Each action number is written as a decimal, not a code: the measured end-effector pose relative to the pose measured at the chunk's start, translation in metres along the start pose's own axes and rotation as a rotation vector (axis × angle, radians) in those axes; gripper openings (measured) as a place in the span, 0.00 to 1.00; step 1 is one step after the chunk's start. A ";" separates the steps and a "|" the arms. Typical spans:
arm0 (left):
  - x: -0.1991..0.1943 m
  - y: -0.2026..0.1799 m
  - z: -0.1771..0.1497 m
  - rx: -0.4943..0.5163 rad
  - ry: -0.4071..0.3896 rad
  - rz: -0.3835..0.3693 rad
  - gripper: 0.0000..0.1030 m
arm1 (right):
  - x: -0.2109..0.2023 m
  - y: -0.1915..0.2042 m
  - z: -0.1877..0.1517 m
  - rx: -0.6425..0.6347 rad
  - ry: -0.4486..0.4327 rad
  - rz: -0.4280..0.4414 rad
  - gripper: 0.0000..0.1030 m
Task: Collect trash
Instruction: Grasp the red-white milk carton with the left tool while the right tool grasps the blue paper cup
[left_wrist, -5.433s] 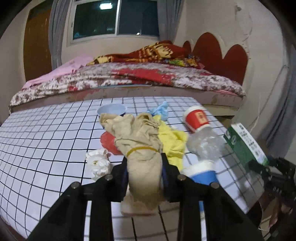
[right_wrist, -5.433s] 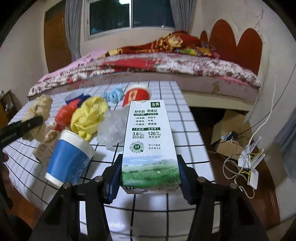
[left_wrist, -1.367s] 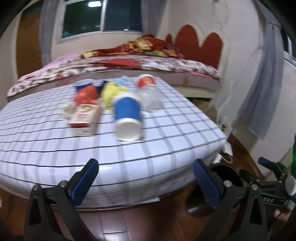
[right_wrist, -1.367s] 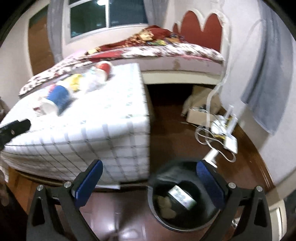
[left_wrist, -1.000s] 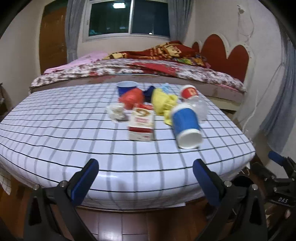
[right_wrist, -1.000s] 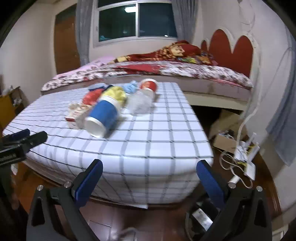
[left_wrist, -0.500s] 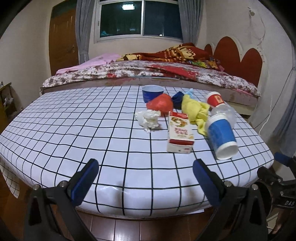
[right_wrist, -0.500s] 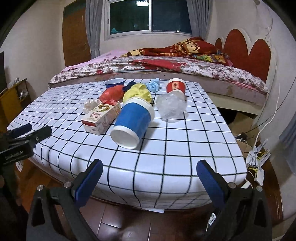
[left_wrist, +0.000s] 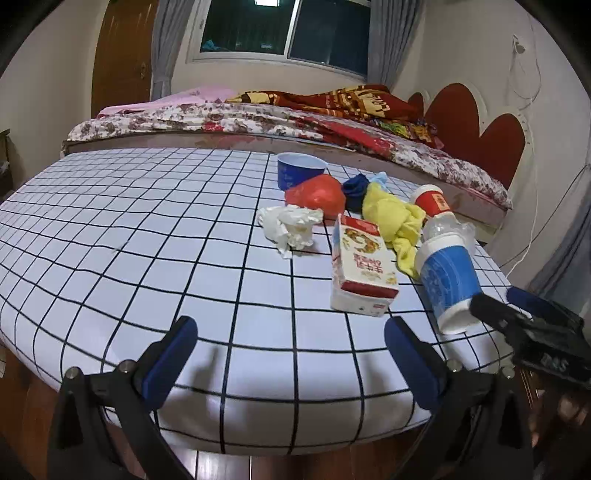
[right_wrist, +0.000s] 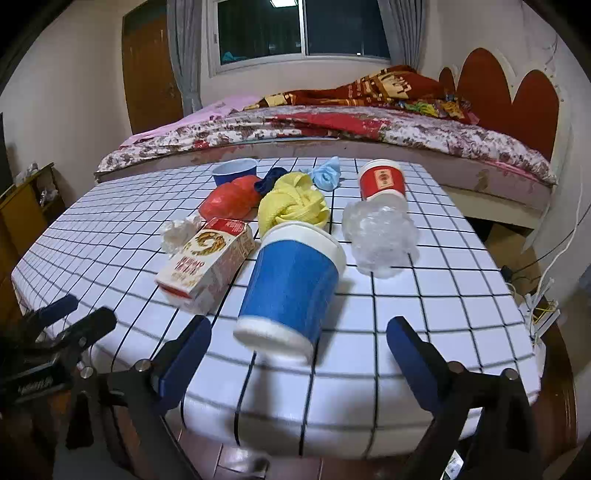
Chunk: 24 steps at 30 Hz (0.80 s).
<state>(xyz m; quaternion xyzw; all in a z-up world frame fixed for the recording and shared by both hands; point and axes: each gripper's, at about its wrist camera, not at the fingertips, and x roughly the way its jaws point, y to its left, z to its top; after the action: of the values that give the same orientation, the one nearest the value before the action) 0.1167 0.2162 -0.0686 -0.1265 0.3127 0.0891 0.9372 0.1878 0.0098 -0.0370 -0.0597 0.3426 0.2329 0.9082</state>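
My left gripper (left_wrist: 290, 349) is spread wide with nothing between its blue-padded fingers (left_wrist: 170, 356), hovering over the near edge of the table draped in a white cloth with a black grid (left_wrist: 147, 240). My right gripper (right_wrist: 298, 349) is likewise wide apart and empty, held at the table's front edge, its tips showing at the right of the left wrist view. Directly ahead of the right gripper lies a blue paper cup with white rims (right_wrist: 291, 284), tipped on its side, base toward me. Just left of it, touching or nearly so, is a red-and-white carton lying flat (right_wrist: 207, 260); in the left wrist view this carton (left_wrist: 362, 266) sits ahead and right of the left gripper. Beyond the carton: a crumpled white tissue (left_wrist: 290, 227), a crumpled red plastic bag (left_wrist: 317, 195), a bunched yellow cloth (right_wrist: 293, 205), and a dark blue wad (right_wrist: 271, 179) between bag and cloth. Right of the cup lies a crushed clear plastic bottle (right_wrist: 380, 236), with a red paper cup with white rim (right_wrist: 382, 181) at its far end (contact uncertain). Further back stand a short blue bowl-shaped cup, upright (left_wrist: 299, 173), and a light blue crumpled piece (right_wrist: 327, 175). Behind the table is a bed with floral bedding and a red blanket (left_wrist: 295, 118).
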 end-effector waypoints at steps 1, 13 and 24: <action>0.001 0.000 0.001 0.002 0.000 -0.001 0.98 | 0.008 0.001 0.004 0.006 0.013 0.005 0.90; 0.028 -0.026 0.016 0.032 0.023 -0.091 0.84 | 0.045 -0.014 0.015 0.021 0.074 0.024 0.62; 0.077 -0.058 0.025 0.065 0.131 -0.059 0.64 | 0.043 -0.041 0.017 -0.003 0.068 0.062 0.61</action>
<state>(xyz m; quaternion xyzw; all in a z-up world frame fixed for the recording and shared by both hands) 0.2054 0.1755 -0.0858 -0.1109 0.3724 0.0428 0.9204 0.2449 -0.0059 -0.0543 -0.0584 0.3747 0.2594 0.8882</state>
